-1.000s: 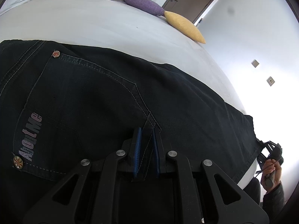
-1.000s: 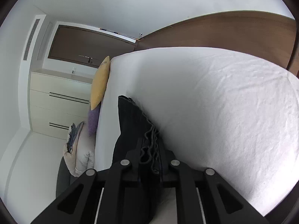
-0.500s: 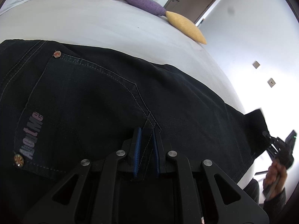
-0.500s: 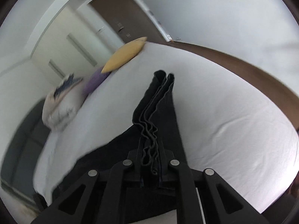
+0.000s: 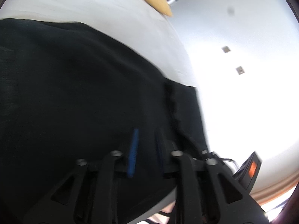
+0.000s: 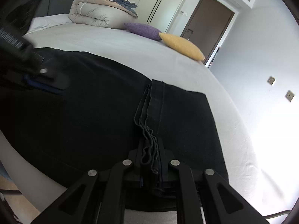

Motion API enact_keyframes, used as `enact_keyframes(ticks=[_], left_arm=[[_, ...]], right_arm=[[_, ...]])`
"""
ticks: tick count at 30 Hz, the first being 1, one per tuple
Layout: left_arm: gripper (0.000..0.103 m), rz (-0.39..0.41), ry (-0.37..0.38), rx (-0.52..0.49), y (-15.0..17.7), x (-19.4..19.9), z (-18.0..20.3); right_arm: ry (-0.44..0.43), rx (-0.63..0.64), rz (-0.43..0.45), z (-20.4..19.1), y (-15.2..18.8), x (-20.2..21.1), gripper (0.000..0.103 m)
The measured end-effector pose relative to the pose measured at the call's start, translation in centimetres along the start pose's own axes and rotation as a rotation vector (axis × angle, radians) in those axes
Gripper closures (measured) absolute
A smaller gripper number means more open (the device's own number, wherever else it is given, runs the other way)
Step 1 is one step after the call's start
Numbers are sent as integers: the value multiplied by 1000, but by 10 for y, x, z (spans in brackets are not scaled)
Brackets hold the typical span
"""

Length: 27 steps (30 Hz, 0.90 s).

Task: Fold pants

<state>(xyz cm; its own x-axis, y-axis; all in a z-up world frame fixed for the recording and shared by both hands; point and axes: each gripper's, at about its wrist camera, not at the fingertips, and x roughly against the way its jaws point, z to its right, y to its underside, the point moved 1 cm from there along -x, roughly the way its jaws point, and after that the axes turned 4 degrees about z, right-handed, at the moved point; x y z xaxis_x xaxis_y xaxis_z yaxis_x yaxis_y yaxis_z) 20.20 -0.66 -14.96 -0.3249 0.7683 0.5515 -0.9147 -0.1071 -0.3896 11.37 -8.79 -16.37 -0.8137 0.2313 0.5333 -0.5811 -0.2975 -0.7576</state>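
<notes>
Folding soft, heavy pants point(image 6: 93, 112) across the bed point(image 6: 112, 43).
Right gripper point(image 6: 151, 160) jaws clench the bunched hems; left gripper point(image 5: 145, 149) jaws, just opening, hold nothing.

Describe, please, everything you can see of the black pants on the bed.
The black pants look like dark denim with stitched seams. They lie folded on the white bed, one leg end doubled over the rest. The right claw is shut on the stacked wavy hem layers. The left claw, whose jaws have just been opening, stands open over the cloth, not pinching it.
</notes>
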Motion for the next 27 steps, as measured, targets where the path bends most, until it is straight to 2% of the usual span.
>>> enact_keyframes(ticks=[1,2,3,5,11,12,14,16,18,21,27], left_arm=[[28,-6,20,5,-4,-9,6],[17,0,31,8,-6,-13,12],[13,9,45,10,-9,-15,16],[13,-5,87,28,-15,-25,23],[13,-45,91,93,-22,-44,20],[15,-46,93,97,-23,-44,19],[35,-48,90,97,-26,-43,19],[79,-60,65,89,-28,-43,17],[90,-58,43,78,-32,-39,13],[94,-47,29,48,-40,-29,11],[96,-15,-35,-26,-67,-3,9]], right_arm=[[11,8,12,-2,0,3,92],[17,15,21,-2,0,6,92],[26,29,33,-3,-2,10,92],[45,66,59,-9,-6,18,92],[35,164,118,-40,-19,41,91],[21,174,122,-47,-21,44,91],[-1,190,129,-55,-23,48,91],[-17,208,135,-64,-25,52,91],[-27,217,137,-68,-28,54,91],[-54,236,148,-77,-35,60,91],[-125,296,192,-111,-53,72,91]])
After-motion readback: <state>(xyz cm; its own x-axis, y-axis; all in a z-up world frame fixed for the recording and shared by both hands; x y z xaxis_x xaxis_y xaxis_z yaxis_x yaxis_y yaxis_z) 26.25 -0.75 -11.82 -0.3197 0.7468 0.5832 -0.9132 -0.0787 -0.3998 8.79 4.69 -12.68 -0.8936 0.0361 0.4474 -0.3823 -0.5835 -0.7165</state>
